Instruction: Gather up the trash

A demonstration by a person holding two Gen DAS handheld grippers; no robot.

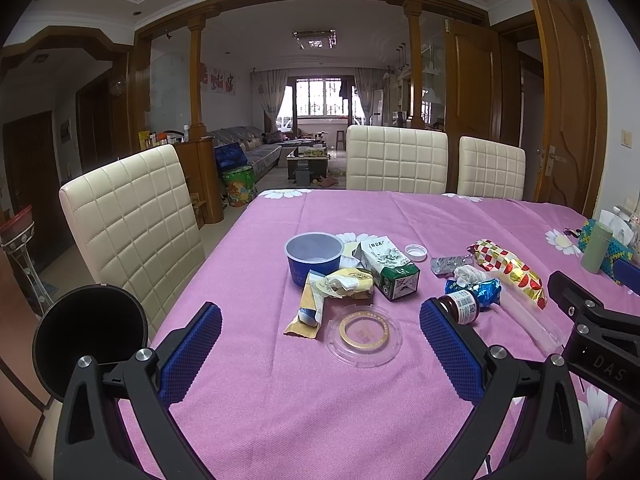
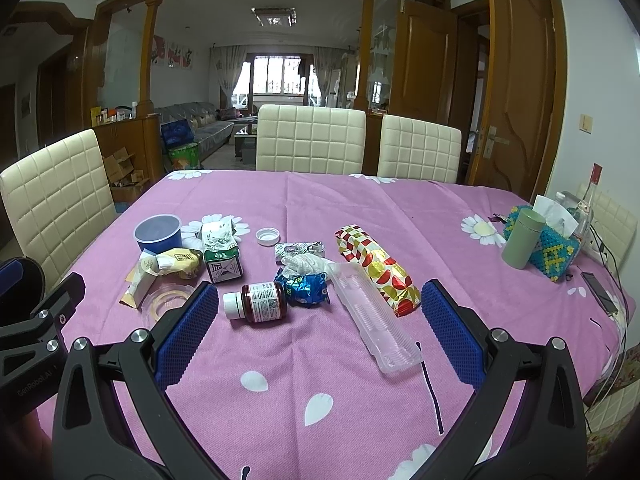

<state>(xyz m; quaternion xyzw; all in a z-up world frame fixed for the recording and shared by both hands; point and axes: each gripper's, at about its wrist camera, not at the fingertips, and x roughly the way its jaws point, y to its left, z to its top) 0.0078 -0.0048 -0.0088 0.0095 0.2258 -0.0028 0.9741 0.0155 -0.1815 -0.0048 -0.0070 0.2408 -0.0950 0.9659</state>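
Note:
Trash lies scattered on the pink tablecloth (image 1: 304, 408) (image 2: 328, 360). A blue cup (image 1: 314, 258) (image 2: 158, 233), a green-white carton (image 1: 390, 274) (image 2: 222, 254), yellow wrappers (image 1: 348, 282) (image 2: 176, 262) and a clear round lid (image 1: 363, 335) (image 2: 168, 298) sit ahead of my left gripper (image 1: 320, 354), which hangs open above the cloth. A brown pill bottle (image 2: 258, 302) (image 1: 460, 306), blue foil wrapper (image 2: 306, 288), clear plastic tray (image 2: 376, 320) and red-gold chequered wrapper (image 2: 378, 270) (image 1: 510, 272) lie ahead of my open right gripper (image 2: 318, 334). A black bin (image 1: 90, 340) stands at the table's left edge.
A white bottle cap (image 2: 268, 236) and a crumpled tissue (image 2: 304, 262) lie mid-table. At the right stand a green tumbler (image 2: 522, 238), a beaded tissue box (image 2: 556, 252) and a phone (image 2: 600, 298) with cables. Cream chairs (image 1: 132, 232) (image 2: 310, 138) ring the table.

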